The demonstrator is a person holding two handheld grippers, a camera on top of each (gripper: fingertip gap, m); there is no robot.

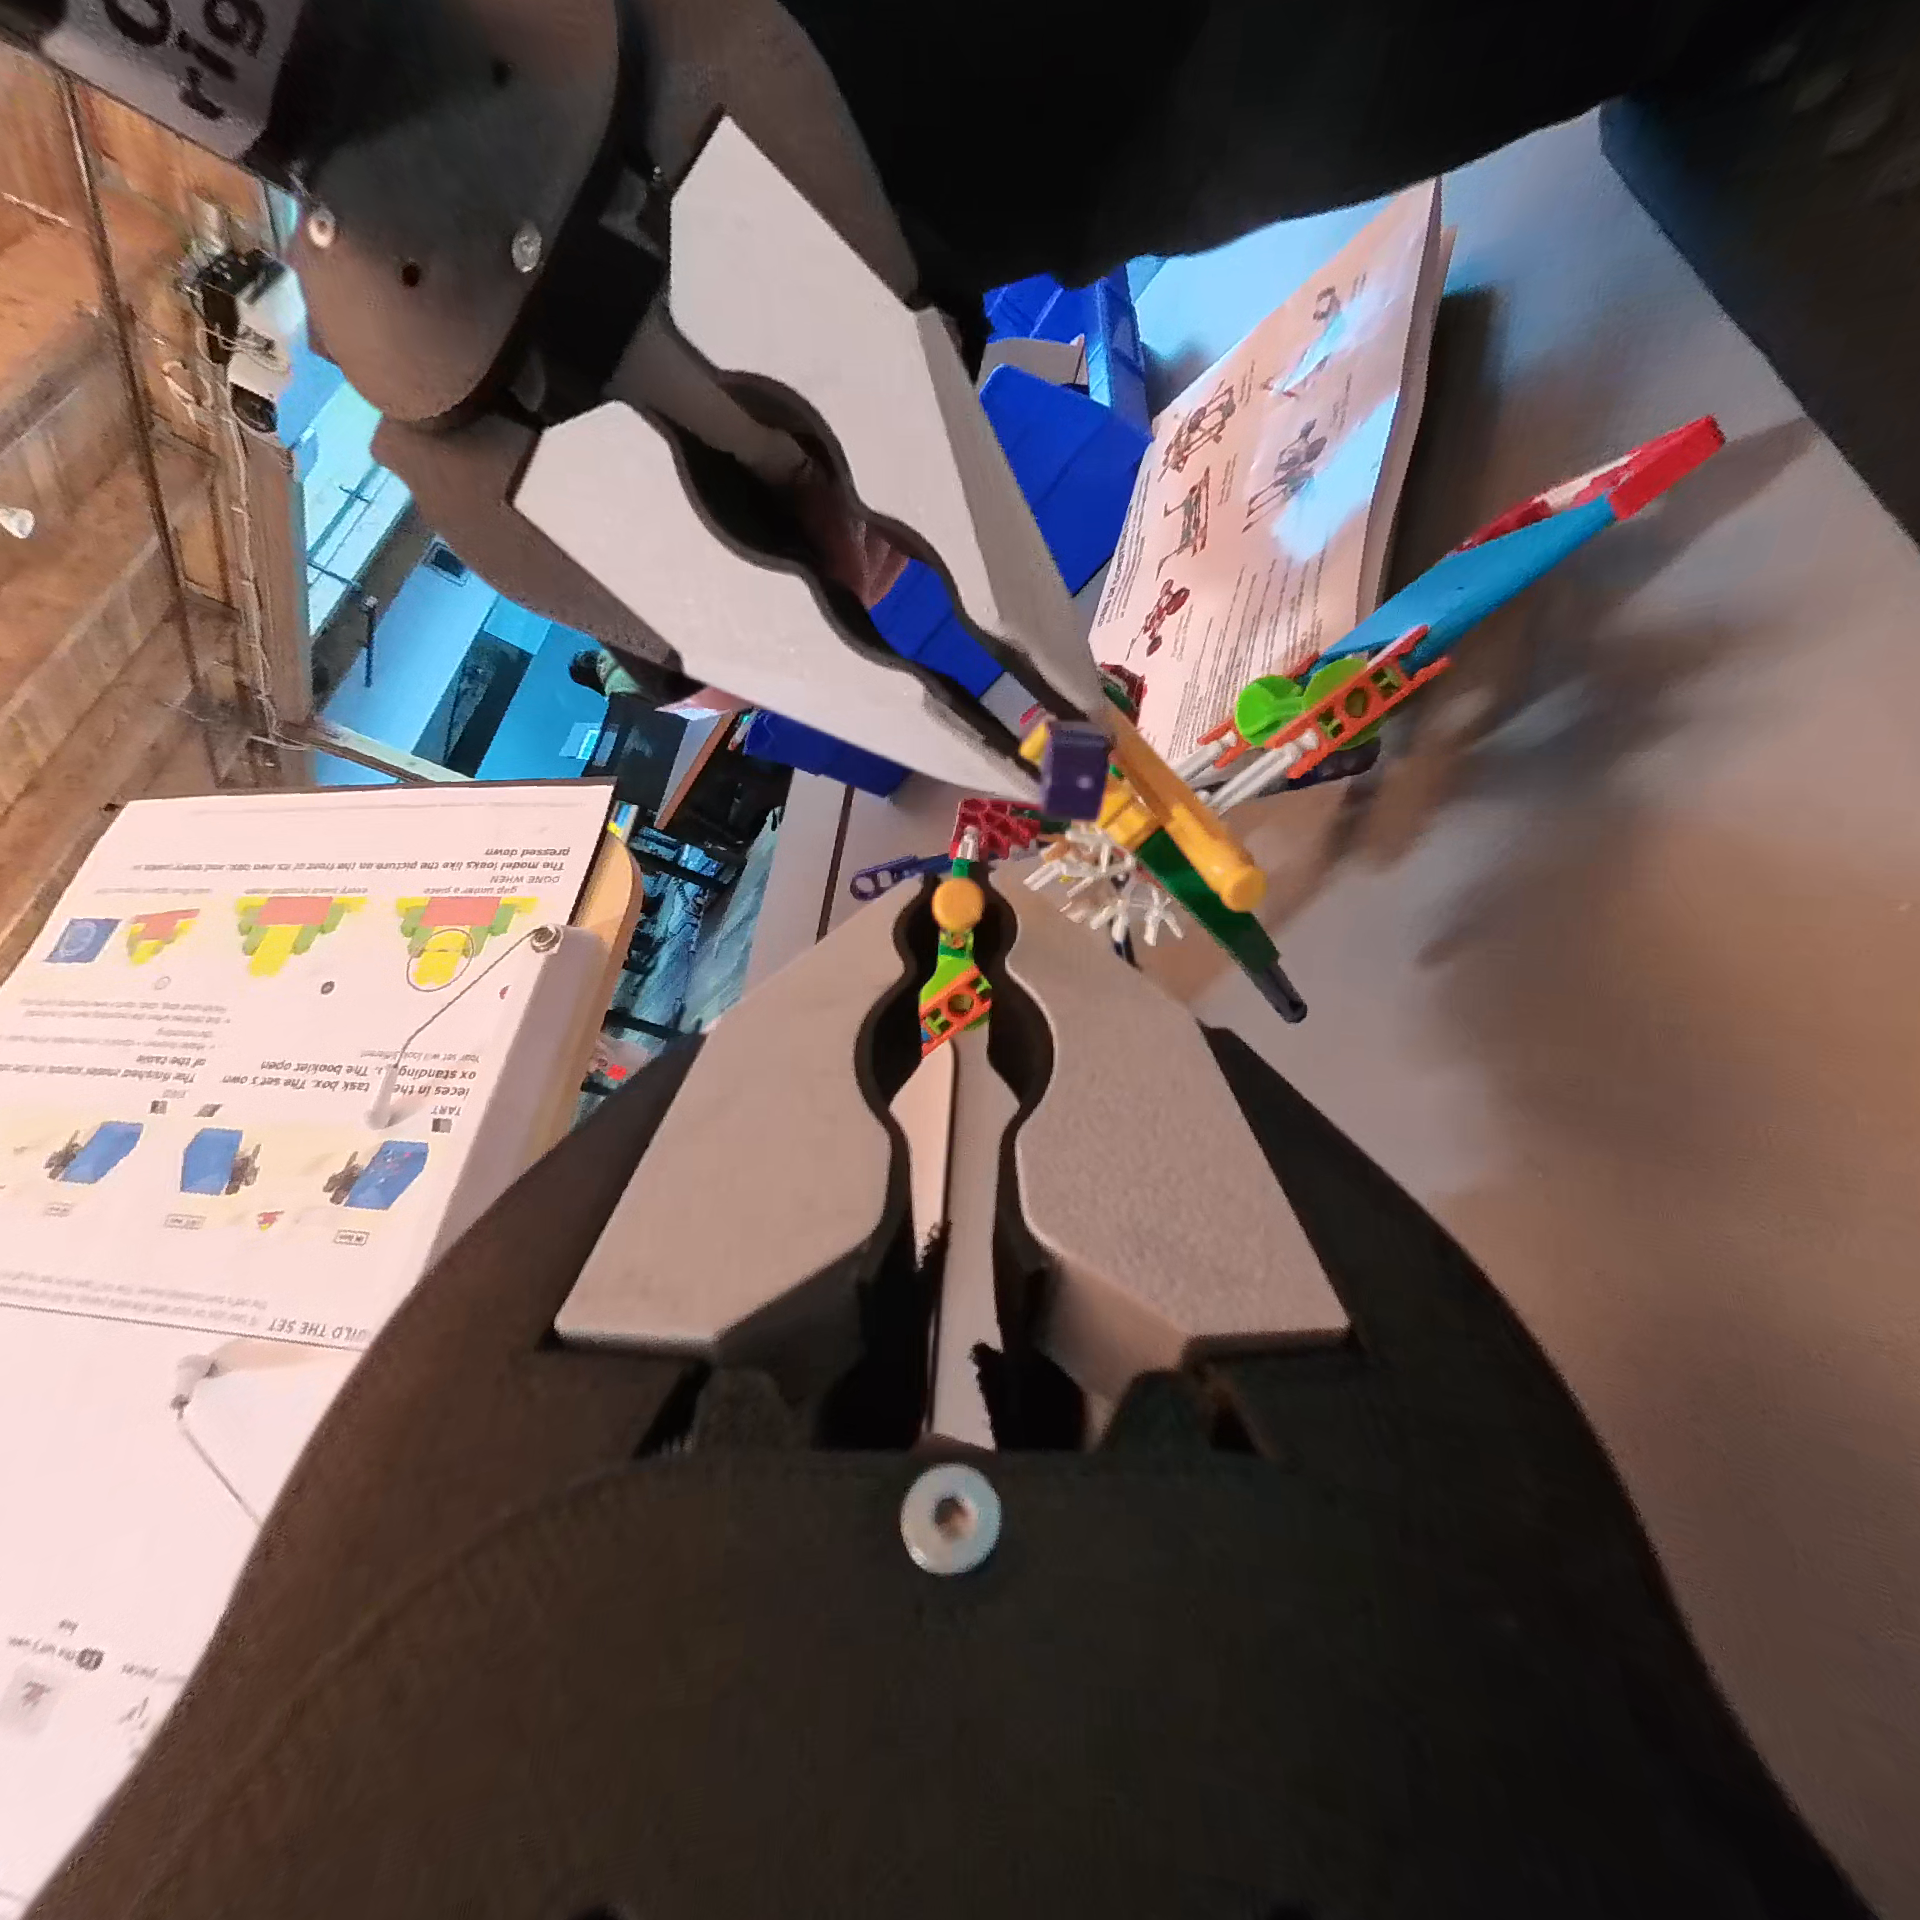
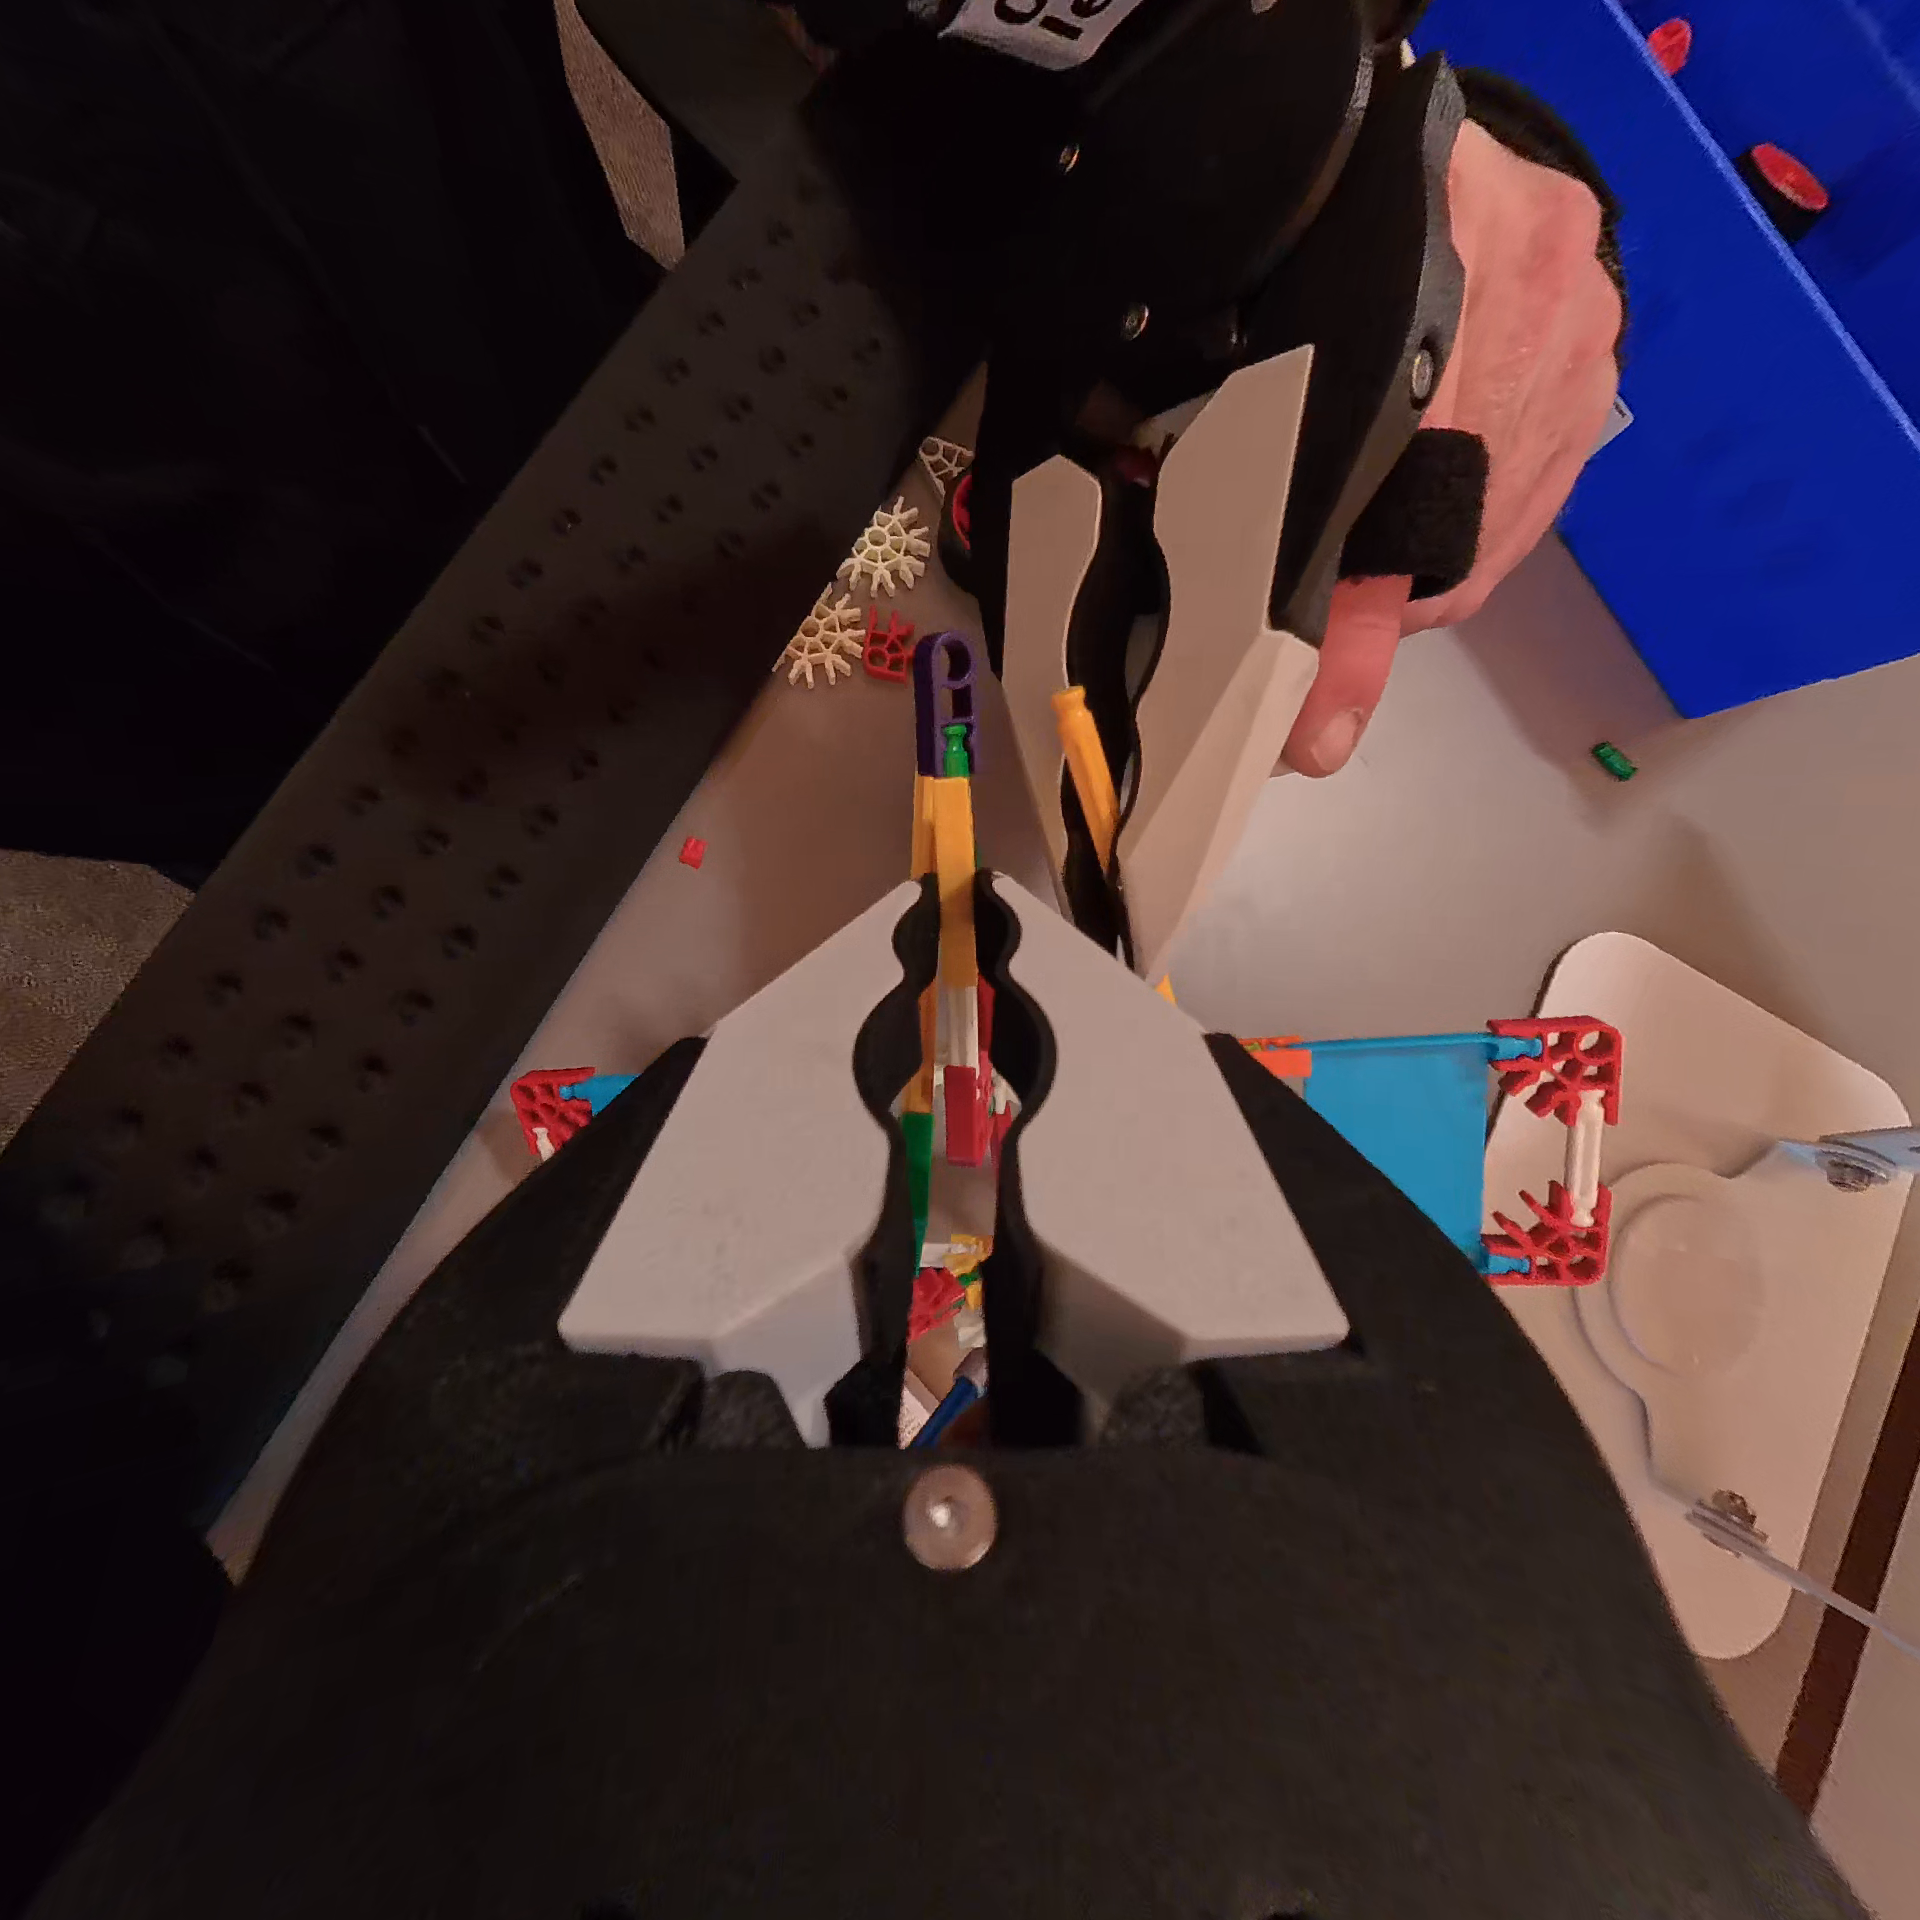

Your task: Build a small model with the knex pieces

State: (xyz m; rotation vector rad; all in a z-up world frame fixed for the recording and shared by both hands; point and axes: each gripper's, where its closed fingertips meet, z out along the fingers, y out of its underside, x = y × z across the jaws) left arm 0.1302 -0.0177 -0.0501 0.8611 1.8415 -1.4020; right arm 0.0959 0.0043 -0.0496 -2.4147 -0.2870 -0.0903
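Yellow rod (image 2: 956,862) is clamped in the right gripper (image 2: 956,894), long axis running straight out past its tips to a purple clip (image 2: 943,691) w/ a green rod end. Left gripper (image 1: 961,914) is closed on a small green-orange connector piece (image 1: 954,992) w/ a yellow knob, just beside the multicolour model (image 1: 1143,831). Both sit over the tabletop (image 2: 1403,831), near the open booklet (image 1: 1268,488) at its far edge.

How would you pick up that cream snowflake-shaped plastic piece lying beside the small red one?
Probably from straight above. The cream snowflake-shaped plastic piece lies flat on the grey table, so no side offers a hold. Pinch two opposite spoke tips, choosing ones that point away from the small red plastic connector crowding its right edge, so that nothing bumps it.
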